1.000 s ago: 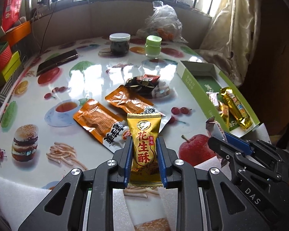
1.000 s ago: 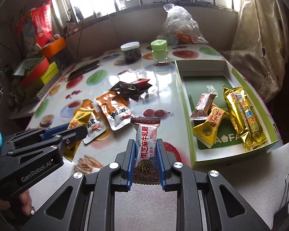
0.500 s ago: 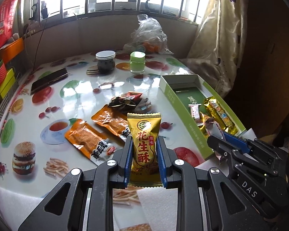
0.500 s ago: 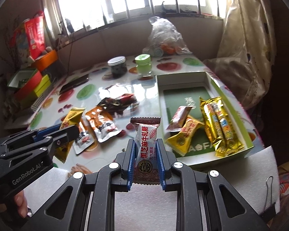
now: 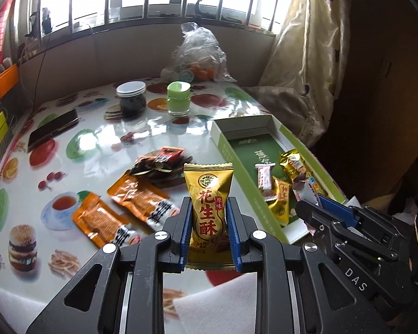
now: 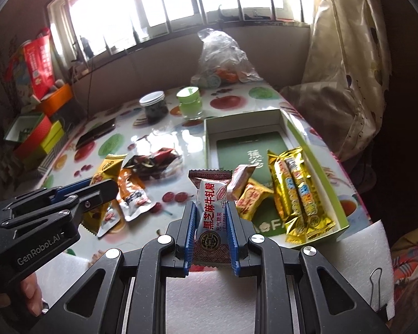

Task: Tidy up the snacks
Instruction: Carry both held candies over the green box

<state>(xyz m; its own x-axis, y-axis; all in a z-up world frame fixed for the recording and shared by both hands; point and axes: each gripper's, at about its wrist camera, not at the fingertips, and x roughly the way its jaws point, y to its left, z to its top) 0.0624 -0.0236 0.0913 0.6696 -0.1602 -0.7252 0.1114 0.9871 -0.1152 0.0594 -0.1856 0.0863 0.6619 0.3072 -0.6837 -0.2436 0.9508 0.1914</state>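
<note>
My left gripper (image 5: 209,208) is shut on a gold peanut candy packet (image 5: 208,194), held upright above the table's near edge. My right gripper (image 6: 210,208) is shut on a white and red nougat packet (image 6: 212,211), held just left of the green box (image 6: 315,150). The box holds a long gold bar pack (image 6: 298,192), a yellow packet (image 6: 250,197) and a small pink one (image 6: 238,179). Two orange packets (image 5: 119,211) and dark wrappers (image 5: 158,167) lie on the table. The left gripper also shows in the right wrist view (image 6: 97,192).
A dark jar (image 5: 131,97), a green-lidded jar (image 5: 178,97), a phone (image 5: 53,130) and a plastic bag (image 5: 200,53) sit at the back of the fruit-print table (image 5: 69,150). Coloured boxes (image 6: 36,133) stand at the left. White foam (image 6: 362,250) lies at the near edge.
Both grippers have risen and pulled back with their packets still held, so more of the table and box shows. The right gripper has shifted toward the box.
</note>
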